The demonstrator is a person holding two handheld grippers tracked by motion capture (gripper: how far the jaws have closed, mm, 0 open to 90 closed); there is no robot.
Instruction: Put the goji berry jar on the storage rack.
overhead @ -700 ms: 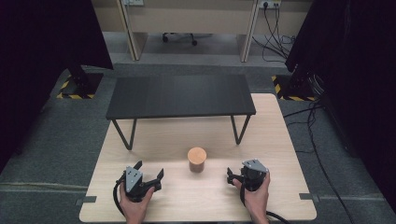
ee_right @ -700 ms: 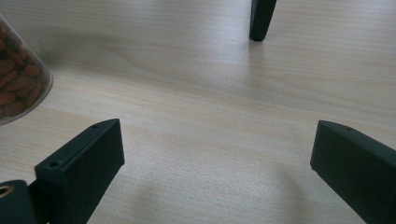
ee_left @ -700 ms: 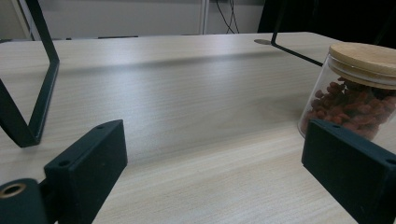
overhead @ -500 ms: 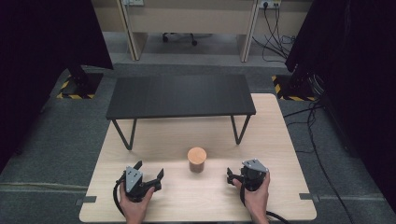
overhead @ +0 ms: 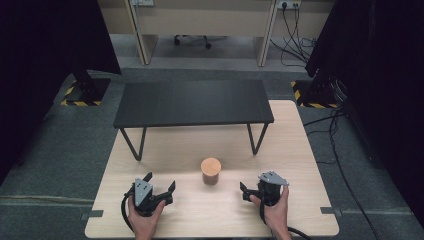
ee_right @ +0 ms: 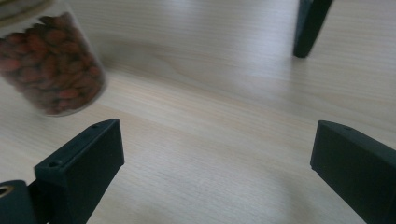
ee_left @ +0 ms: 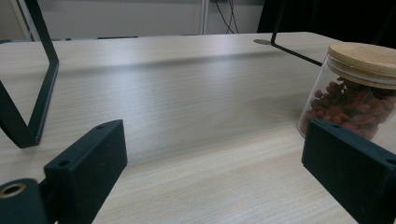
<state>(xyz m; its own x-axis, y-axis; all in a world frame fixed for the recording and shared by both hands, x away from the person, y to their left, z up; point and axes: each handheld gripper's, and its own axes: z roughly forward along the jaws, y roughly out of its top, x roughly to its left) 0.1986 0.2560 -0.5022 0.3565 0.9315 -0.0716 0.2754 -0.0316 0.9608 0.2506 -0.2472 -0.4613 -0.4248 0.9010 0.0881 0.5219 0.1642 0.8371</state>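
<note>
Glass jar [overhead: 210, 171] of reddish dried fruit, wooden lid [ee_left: 365, 57] on, stands mid-bench [overhead: 295, 140] between both tongs. Left tongs [overhead: 159, 183] and right tongs [overhead: 243, 191] gape wide, empty. Risk: off-centre closing knocks the jar over; smooth glass may slip.

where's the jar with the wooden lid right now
In the high view the jar stands upright on the light wooden table, near its middle, just in front of the black bench and between the left hand-held gripper and right hand-held gripper.
</note>
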